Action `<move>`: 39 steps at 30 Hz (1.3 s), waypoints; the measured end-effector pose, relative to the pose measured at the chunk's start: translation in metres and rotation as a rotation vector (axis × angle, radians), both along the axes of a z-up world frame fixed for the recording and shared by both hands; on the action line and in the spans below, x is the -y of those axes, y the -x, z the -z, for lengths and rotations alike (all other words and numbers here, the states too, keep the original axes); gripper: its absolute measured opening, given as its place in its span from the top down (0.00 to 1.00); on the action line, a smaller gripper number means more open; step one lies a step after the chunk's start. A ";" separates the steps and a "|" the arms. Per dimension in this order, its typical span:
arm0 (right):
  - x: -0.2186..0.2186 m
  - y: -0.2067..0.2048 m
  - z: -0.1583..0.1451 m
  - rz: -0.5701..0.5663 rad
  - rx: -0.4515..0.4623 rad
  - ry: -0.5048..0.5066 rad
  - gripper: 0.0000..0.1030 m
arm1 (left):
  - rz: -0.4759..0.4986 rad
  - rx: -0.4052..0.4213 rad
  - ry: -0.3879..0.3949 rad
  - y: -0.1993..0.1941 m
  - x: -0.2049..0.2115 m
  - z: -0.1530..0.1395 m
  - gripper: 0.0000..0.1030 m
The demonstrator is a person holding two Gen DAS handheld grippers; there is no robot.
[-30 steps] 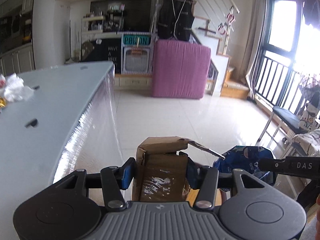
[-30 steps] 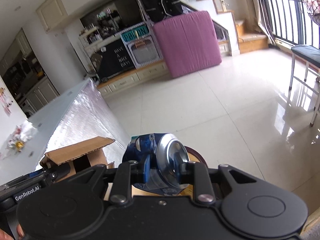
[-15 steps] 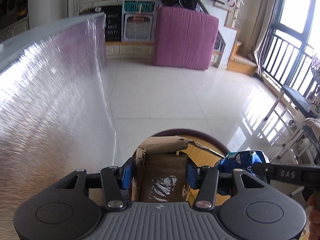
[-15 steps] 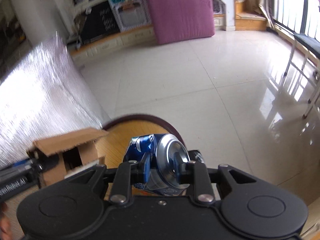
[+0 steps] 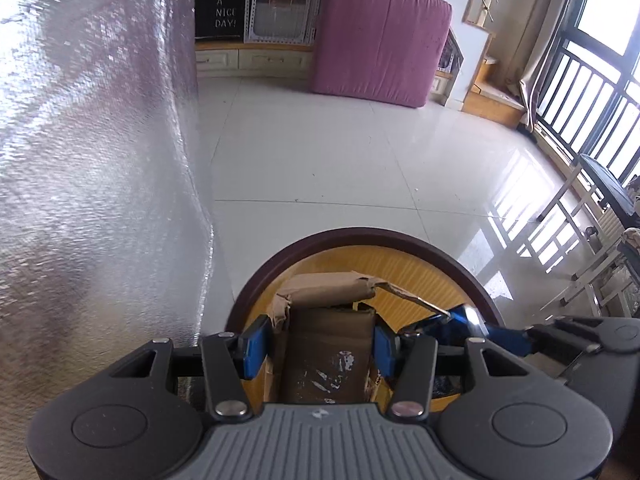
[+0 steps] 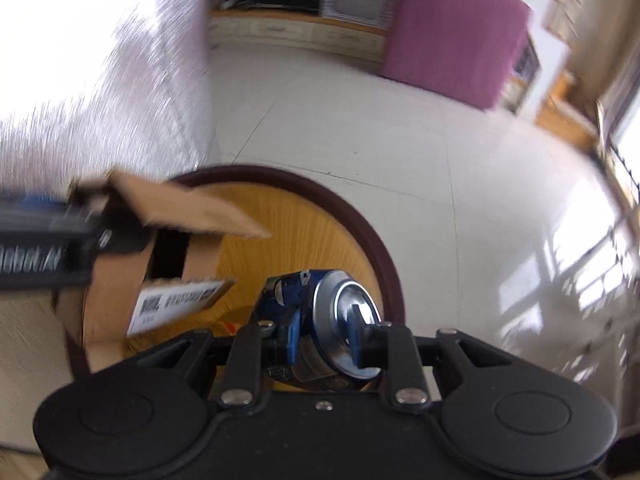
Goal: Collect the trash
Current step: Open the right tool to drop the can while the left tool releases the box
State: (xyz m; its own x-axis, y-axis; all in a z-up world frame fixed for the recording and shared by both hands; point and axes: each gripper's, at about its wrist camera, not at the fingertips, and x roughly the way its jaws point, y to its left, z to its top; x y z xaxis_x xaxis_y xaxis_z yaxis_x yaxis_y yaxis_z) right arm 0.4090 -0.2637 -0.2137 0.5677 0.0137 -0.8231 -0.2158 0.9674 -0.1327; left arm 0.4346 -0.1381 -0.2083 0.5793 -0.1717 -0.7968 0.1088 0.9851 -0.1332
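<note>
White floor tiles [image 5: 320, 152] stretch ahead of both my tongs, with a pink mattress [image 5: 380, 40] leaning far beyond. Directly below them gapes a round bin [image 5: 400, 240], dark-rimmed and wood-yellow inside. My left tongs [image 5: 320, 344] clamp a torn box [image 5: 328, 328] over it. Just right of those, my right tongs [image 6: 326, 340] pinch a crushed blue can [image 6: 316, 300] above the same opening.
</note>
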 end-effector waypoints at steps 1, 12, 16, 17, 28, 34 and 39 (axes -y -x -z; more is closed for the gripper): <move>-0.006 0.002 0.005 -0.042 0.003 0.038 0.76 | 0.005 -0.004 0.000 -0.002 0.001 0.001 0.49; -0.005 0.031 0.018 -0.155 -0.075 0.053 0.71 | 0.042 -0.060 0.011 -0.020 0.017 0.019 0.49; 0.014 0.034 0.011 -0.085 -0.109 -0.068 0.71 | 0.047 -0.086 0.029 -0.030 0.029 0.026 0.49; 0.018 0.035 0.010 -0.067 -0.115 -0.095 0.71 | 0.051 -0.095 0.037 -0.032 0.032 0.027 0.49; 0.038 0.062 -0.018 0.010 -0.124 -0.229 0.68 | 0.191 -0.239 0.020 -0.028 0.044 0.034 0.49; 0.057 0.070 -0.043 0.100 -0.086 -0.282 0.62 | 0.281 -0.313 -0.001 -0.014 0.042 0.043 0.49; 0.071 0.075 -0.060 0.192 -0.052 -0.354 0.60 | 0.358 -0.355 -0.046 -0.010 0.053 0.065 0.48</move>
State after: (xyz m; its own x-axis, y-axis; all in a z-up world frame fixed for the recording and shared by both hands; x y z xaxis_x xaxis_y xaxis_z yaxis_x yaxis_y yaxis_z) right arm 0.3341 -0.3351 -0.1537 0.5453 0.1996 -0.8141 -0.0244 0.9746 0.2226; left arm 0.4443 -0.1909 -0.2731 0.1822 -0.2702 -0.9454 0.3970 0.8999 -0.1806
